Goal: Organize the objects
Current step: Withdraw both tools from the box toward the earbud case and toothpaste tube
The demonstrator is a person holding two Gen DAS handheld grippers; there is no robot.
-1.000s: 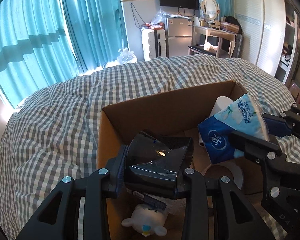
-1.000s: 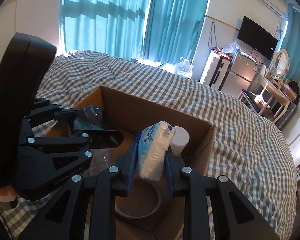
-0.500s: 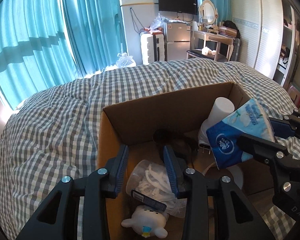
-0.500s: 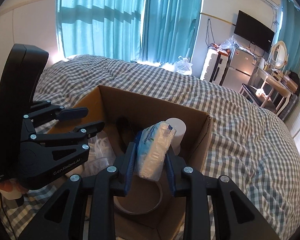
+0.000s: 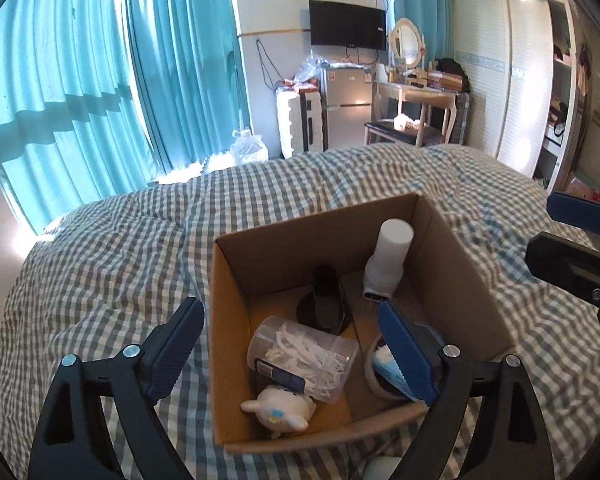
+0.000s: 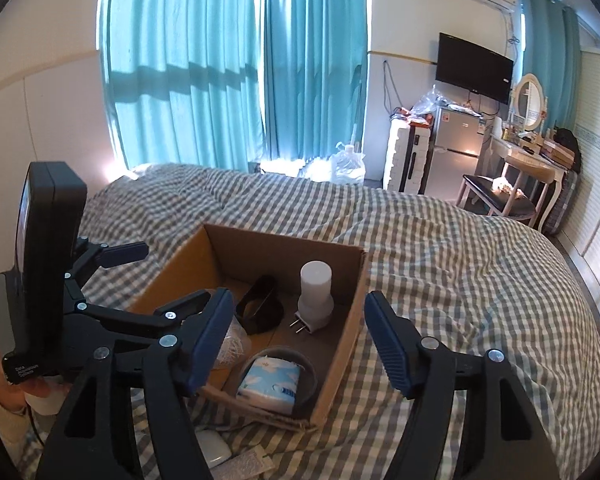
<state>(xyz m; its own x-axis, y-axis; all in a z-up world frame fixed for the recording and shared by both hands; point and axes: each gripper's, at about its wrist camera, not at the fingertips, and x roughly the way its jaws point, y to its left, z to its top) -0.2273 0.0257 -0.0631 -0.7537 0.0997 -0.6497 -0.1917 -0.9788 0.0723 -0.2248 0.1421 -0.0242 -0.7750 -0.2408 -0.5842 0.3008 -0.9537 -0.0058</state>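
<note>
A cardboard box (image 5: 456, 264) (image 6: 348, 320) stands on the checked bed. In it lie a black stand (image 5: 326, 300) (image 6: 260, 308), a white plug-in light (image 5: 388, 258) (image 6: 314, 296), a clear jar of white picks (image 5: 304, 356), a white plush toy (image 5: 278, 408), and a blue tissue pack (image 6: 270, 384) on a tape roll (image 6: 308, 372). My left gripper (image 5: 292, 352) is open and empty above the box. My right gripper (image 6: 300, 344) is open and empty above the box's near side.
The checked duvet (image 5: 100, 264) spreads around the box. A white object and a packet (image 6: 240, 464) lie on the bed in front of the box. Curtains, a fridge, a dresser and a wardrobe stand far behind.
The left gripper let go of the black stand into the box and opened wide. The right gripper dropped the tissue pack onto the tape roll and opened. Both pulled back and up.
</note>
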